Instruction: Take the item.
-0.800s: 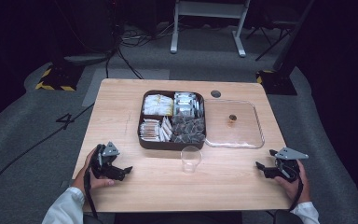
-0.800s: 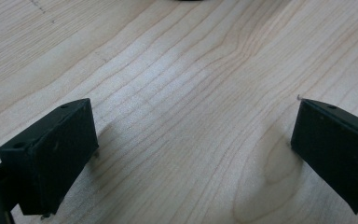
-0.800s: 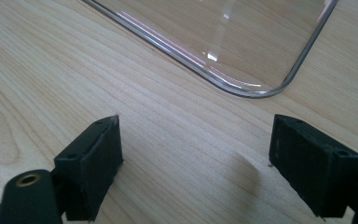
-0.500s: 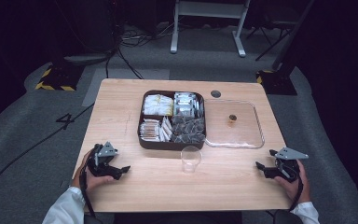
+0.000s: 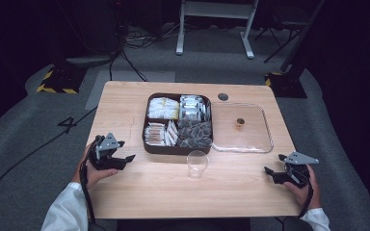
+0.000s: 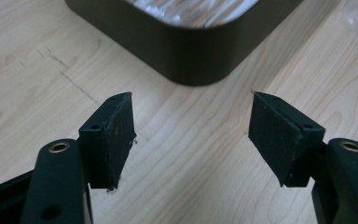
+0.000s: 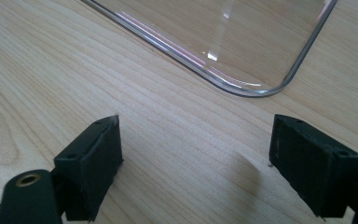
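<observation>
Wooden table (image 5: 125, 106) seen from above, with a person's two hands at its near edge, each holding a black gripper. Left gripper (image 5: 125, 159) sits low over the wood, jaws spread apart with nothing between them, pointing toward the near left corner of a dark brown tray (image 5: 145, 144), which lies just beyond its tips. That tray, in the middle of the table, is split into compartments packed with small packets (image 5: 163, 108). Touching the tray's right side lies a clear flat lid (image 5: 265, 144). An empty clear cup (image 5: 197, 163) stands upright just in front of the tray. Right gripper (image 5: 272, 174) rests near the lid's near right corner, jaws likewise wide apart and empty.
</observation>
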Demonstrator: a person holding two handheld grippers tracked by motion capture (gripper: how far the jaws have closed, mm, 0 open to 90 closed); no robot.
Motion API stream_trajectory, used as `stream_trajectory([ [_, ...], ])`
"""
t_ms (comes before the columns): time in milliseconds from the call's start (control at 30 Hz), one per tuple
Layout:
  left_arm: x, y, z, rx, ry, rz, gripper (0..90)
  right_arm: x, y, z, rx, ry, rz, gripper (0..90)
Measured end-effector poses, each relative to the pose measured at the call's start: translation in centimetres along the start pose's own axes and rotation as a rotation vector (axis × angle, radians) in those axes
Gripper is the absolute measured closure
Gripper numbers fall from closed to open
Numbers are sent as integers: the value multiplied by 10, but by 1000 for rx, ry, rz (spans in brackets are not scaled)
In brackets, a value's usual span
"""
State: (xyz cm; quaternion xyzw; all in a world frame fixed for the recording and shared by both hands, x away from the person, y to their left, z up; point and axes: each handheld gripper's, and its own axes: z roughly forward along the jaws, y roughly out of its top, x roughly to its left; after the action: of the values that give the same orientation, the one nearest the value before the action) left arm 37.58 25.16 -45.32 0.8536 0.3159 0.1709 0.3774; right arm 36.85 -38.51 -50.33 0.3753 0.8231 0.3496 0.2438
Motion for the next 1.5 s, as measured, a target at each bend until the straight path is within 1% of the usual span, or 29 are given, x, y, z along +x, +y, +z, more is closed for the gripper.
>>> stream_trajectory([
  [33, 0, 3, -1, -12, -1, -4, 319, 0, 0, 0, 0, 0, 0, 174],
  [133, 2, 11, -4, -26, 6, 6, 329, 0, 0, 0, -1, -1, -2, 173],
  [167, 4, 15, -5, -38, 12, 5, 335, 0, 0, 0, -1, -1, -3, 174],
  [233, 7, 22, -6, -43, 9, 4, 339, 0, 0, 0, -1, -1, -2, 174],
  [333, 12, 32, -8, -52, 10, 14, 347, 0, 0, 0, 0, -1, -2, 174],
  [433, 19, 44, -9, -86, 3, -3, 348, 0, 0, 0, -1, -2, -4, 174],
  [500, 24, 53, -7, -89, 14, 3, 354, 0, 0, 0, -1, -2, -4, 174],
  [600, 29, 65, -2, -83, 12, 7, 368, 0, 0, 0, -1, -2, -4, 174],
  [667, 32, 74, 3, -77, 16, 14, 383, 0, 0, 0, -1, -2, -4, 174],
  [733, 35, 83, 9, -67, 11, 21, 391, 0, 0, 0, -1, -3, -4, 174],
  [800, 37, 90, 15, -55, 13, 39, 403, 0, 0, 0, -1, -3, -4, 174],
  [833, 37, 90, 15, -55, 13, 39, 411, 0, 0, 0, -1, -2, -4, 174],
  [867, 39, 97, 22, -42, 9, 49, 413, 0, 0, 0, -1, -2, -5, 174],
  [933, 41, 103, 30, -40, -5, 39, 427, 0, 0, 0, -1, -2, -5, 174],
  [967, 42, 107, 34, -32, -3, 48, 433, 0, 0, 0, -1, -3, -4, 174],
  [1033, 43, 111, 41, -31, -5, 42, 436, 1, 0, 0, -2, -5, -2, 174],
  [1067, 44, 114, 46, -19, -5, 47, 447, 1, 0, 0, -2, -8, -5, 174],
  [1133, 46, 118, 52, -12, -9, 45, 453, 1, 0, 0, -2, -8, -5, 174],
  [1167, 46, 118, 52, -12, -9, 45, 456, 1, 0, 0, -2, -8, -5, 174],
  [1200, 48, 123, 59, -9, -10, 40, 465, 1, 0, 0, -2, -6, -5, 174],
  [1300, 52, 130, 73, 6, -12, 34, 467, 1, 0, 0, -2, -6, -6, 174],
  [1367, 53, 134, 84, 25, 0, 40, 466, 1, 0, 0, -3, -8, -9, 174],
  [1433, 55, 136, 92, 35, -8, 32, 460, 1, 0, 0, -3, -8, -9, 174],
  [1467, 55, 137, 95, 37, 0, 34, 460, 1, 0, 0, -3, -7, -9, 174],
  [1500, 55, 137, 95, 37, 0, 34, 457, 1, 0, 0, -3, -7, -9, 174],
])
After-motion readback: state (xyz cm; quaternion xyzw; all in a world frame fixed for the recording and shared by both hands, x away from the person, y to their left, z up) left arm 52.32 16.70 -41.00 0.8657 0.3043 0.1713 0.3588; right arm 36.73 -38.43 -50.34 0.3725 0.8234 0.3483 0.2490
